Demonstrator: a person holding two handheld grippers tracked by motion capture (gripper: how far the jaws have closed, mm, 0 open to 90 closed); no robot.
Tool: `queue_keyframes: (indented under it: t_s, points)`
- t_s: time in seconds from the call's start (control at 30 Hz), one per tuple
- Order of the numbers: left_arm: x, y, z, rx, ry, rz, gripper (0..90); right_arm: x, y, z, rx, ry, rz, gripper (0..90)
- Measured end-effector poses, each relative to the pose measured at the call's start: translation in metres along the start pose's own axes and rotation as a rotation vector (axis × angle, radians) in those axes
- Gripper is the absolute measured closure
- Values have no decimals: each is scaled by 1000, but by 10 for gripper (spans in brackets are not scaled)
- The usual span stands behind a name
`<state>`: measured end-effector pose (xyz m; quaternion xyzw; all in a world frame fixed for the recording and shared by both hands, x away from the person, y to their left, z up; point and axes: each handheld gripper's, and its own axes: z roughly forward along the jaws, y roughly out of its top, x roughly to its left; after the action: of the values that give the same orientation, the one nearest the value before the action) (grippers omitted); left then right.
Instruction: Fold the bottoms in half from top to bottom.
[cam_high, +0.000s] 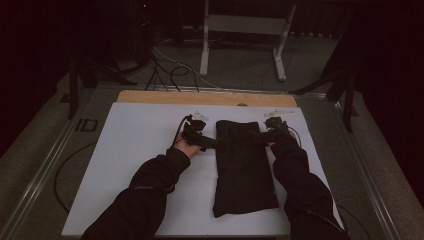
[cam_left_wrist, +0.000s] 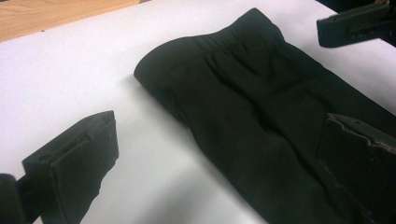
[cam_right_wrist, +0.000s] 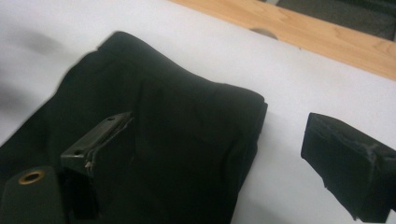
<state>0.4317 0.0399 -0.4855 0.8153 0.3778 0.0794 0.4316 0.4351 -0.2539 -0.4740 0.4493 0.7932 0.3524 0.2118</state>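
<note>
Holding both tongs spread, I have them straddling the far end of the folded black trousers (cam_high: 245, 167), one at each long edge. My left tongs (cam_left_wrist: 210, 154) stand wide apart: one jaw over the bare white surface (cam_high: 140, 165), the other over the cloth, with the trousers' edge between them. My right tongs (cam_right_wrist: 233, 154) are likewise parted, one jaw lying on the dark fabric and the other out over the white sheet, the folded edge between them. Neither pair pinches anything.

From the high view, my left tongs (cam_high: 207, 141) sit at the garment's 9 o'clock side and my right tongs (cam_high: 265, 136) at its 3 o'clock side, both near the waistband (cam_left_wrist: 224, 37) end at 12 o'clock. Both forearms, in dark sleeves (cam_high: 150, 195), come up from 6 o'clock and angle inward, hands low on the surface.

The trousers lie flat and lengthwise, running from 12 to 6 o'clock, just right of the surface's middle. Beyond the white sheet, a strip of bare wood (cam_high: 200, 97) runs along the 12 o'clock edge.
</note>
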Motion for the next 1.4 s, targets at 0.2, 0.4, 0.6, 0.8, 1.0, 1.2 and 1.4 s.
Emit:
queue_keyframes:
  t_s: [0.2, 0.4, 0.6, 0.8, 1.0, 1.2, 1.4]
  points:
    - [3, 0, 12, 45, 11, -31, 0, -2, -3, 10, 31, 0, -3, 99]
    - [8, 1, 30, 139, 3, -54, 0, -5, -6, 24, 45, -8, 49, 95]
    - [12, 0, 39, 141, -36, -82, 60, -10, -6, 32, 50, -21, 98, 103]
    - [14, 2, 45, 114, -39, -97, 162, -15, -9, 37, 62, -9, 122, 136]
    - [17, -2, 50, 114, -45, -92, 294, -17, -12, 44, 91, -24, 129, 176]
    - [20, -5, 51, 97, -40, -98, 386, -18, -19, 51, 129, -19, 146, 187]
    - [21, -4, 52, 105, -64, -116, 500, -15, -19, 52, 125, -19, 113, 283]
